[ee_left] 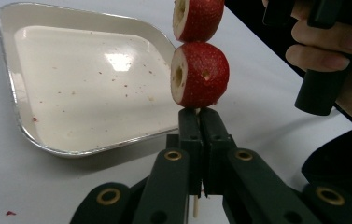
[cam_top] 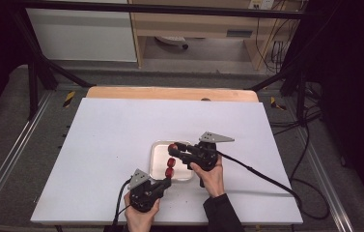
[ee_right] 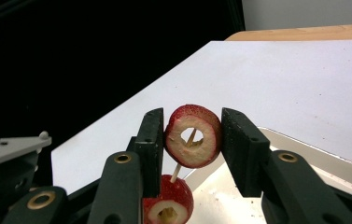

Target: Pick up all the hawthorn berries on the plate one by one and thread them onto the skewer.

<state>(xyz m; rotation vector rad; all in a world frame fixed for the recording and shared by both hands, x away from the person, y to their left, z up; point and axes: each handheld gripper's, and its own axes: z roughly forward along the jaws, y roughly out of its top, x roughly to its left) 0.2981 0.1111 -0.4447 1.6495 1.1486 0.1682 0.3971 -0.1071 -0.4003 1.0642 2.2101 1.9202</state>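
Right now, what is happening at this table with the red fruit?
A person is threading red fruit pieces onto a thin wooden stick over a shallow tray. The left gripper is shut on the stick just below the lower fruit. The right gripper holds a cored fruit between its jaws, with the stick's tip inside the hole. Three pieces sit along the stick.

Our left gripper (cam_top: 168, 181): jaws squeezed tight together, low near us.
Our right gripper (cam_top: 175, 150): jaws partly apart, pointing left.
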